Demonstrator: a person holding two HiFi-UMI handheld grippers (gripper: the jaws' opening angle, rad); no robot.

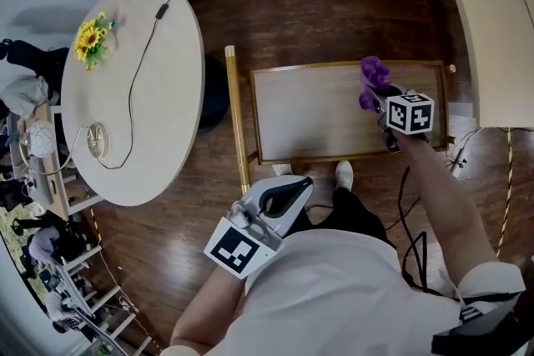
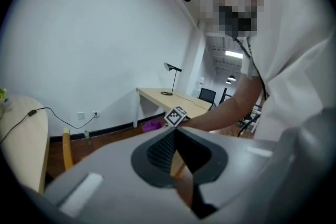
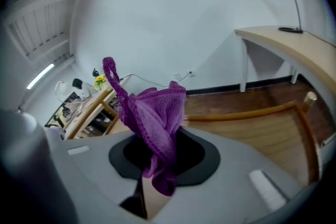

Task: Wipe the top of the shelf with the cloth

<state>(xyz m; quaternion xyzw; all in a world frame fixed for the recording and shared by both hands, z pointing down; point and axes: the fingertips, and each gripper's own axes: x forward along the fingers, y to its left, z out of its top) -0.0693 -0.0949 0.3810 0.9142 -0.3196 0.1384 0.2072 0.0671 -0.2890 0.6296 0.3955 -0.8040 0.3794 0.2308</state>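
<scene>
left claw [image 1: 299, 183]: closed, empty | right claw [image 1: 380, 101]: clamped on cloth [image 1: 373, 76]

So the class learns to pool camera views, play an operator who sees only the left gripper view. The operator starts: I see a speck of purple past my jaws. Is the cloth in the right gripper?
Observer: Yes. The right gripper has its jaws shut on the purple cloth, which sticks up out of them.
Operator: Where is it relative to the shelf?
Observer: Over the right end of the shelf top. I cannot tell whether the cloth touches the wood.
Operator: And where is my left gripper?
Observer: The left gripper is off the shelf, close to the person's body, by the shelf's near edge.
</scene>
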